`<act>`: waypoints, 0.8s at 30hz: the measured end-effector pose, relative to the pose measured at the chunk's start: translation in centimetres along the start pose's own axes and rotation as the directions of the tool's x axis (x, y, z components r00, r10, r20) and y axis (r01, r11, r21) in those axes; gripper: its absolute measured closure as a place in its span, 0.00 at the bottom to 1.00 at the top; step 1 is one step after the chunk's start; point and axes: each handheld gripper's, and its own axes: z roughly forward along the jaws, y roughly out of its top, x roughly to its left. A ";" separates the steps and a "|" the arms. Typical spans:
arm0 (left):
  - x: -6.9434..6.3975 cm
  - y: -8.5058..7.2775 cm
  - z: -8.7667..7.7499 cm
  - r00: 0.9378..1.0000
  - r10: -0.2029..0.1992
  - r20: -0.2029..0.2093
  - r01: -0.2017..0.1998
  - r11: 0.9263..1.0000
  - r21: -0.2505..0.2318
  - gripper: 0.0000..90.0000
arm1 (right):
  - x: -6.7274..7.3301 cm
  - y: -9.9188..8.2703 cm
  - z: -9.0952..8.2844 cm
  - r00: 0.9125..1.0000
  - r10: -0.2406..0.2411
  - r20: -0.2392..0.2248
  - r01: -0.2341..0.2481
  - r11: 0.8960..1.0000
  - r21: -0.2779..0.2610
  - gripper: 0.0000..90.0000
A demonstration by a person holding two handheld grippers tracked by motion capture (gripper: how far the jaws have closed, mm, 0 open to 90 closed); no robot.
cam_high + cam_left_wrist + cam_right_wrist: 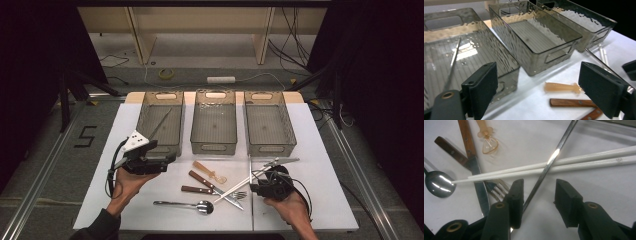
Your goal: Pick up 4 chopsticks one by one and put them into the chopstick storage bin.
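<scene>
High view. Three smoked-plastic bins stand in a row at the far side of the white worktop (320, 200); the left bin (161, 120) already holds one long metal piece, while the middle bin (214, 125) and the right bin (269, 125) look bare. Loose cutlery lies between the hands. The left claw (167, 159) hovers just in front of the left bin. The right claw (255, 189) sits low over the crossed sticks, so the right hand is plainly the nearer one to them.

Left gripper view. Its jaws stand wide apart with nothing between them: released. Ahead lie a translucent amber plastic spoon (562, 88) and wooden knife handles (574, 103). The bins have rippled walls and ribbed floors.

Right gripper view. A slim, polished steel chopstick (550, 161) runs from between the jaws up and away, its long axis nearly in line with the claw's reach. It crosses a pair of white chopsticks (574, 163) lying side by side, smooth and matt. The jaws are partly drawn in on either side of the steel stick; the left pad looks close against it, the right pad stands clear, so it is not gripped. In my judgement, the closing must catch this stick alone. A steel spoon (439, 185), fork tines (497, 187) and a knife blade (480, 187) lie to the left.
</scene>
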 end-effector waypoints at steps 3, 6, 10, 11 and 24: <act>-0.5 -0.6 -0.2 1.000 0.000 0.002 0.000 1.000 -0.002 0.17 | 0.0 0.0 0.2 1.000 0.005 -0.001 -0.005 1.000 0.006 0.72; -1.1 -0.9 -0.5 1.000 0.003 0.017 -0.003 1.000 -0.006 0.17 | 0.1 0.1 0.5 1.000 -0.001 0.000 0.001 1.000 0.020 0.73; -1.8 -1.2 -0.8 1.000 0.016 0.023 -0.015 1.000 -0.014 0.17 | 0.1 0.1 0.8 1.000 0.002 0.004 -0.002 1.000 0.027 0.75; -2.0 -1.3 -0.9 0.999 0.019 0.026 -0.019 1.000 -0.015 0.17 | 0.2 0.1 0.9 1.000 0.004 0.001 -0.004 0.999 0.032 0.75; -2.8 -2.0 -1.2 0.998 0.044 0.039 -0.043 0.999 -0.005 0.17 | 0.6 0.4 1.8 1.000 -0.018 0.018 0.017 0.998 0.062 0.80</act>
